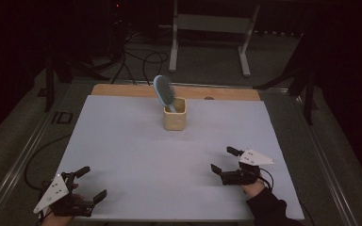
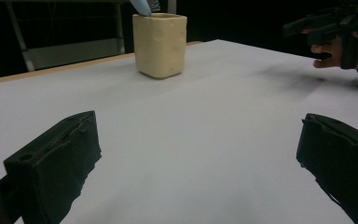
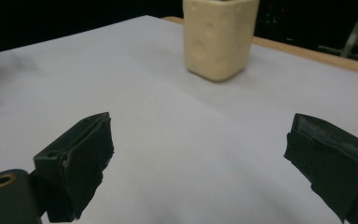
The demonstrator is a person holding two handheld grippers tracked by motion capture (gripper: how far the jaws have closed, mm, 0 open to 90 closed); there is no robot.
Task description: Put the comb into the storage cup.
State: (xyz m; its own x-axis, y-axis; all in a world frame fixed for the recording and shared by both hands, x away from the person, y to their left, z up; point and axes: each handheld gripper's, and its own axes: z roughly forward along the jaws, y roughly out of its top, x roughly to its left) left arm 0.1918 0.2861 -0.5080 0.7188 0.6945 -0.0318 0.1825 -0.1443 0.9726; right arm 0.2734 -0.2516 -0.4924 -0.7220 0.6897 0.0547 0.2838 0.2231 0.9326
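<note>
- Toward twelve o'clock on the white table [image 1: 132,155], a cream cup [image 1: 175,114] stands upright — a blue hairbrush [image 1: 163,91] sits handle-down in it, head tilted to eleven o'clock.
- At seven o'clock, the left gripper [image 1: 87,183] rests near the table's edge, jaws spread wide, holding nothing.
- At five o'clock, the right gripper [image 1: 222,161] is likewise wide apart and empty — well clear of the cup.
- Both gripper views look along their jaws at the cup.

Cup [image 1: 175,117]: pale cream-yellow, faintly dimpled. Hairbrush [image 1: 163,92]: light blue with dark bristles. Table sheet [image 1: 132,155]: plain white over a tan wood edge [image 1: 122,90]. Left gripper [image 1: 90,184] and right gripper [image 1: 223,160]: black, with grey dotted plates.
</note>
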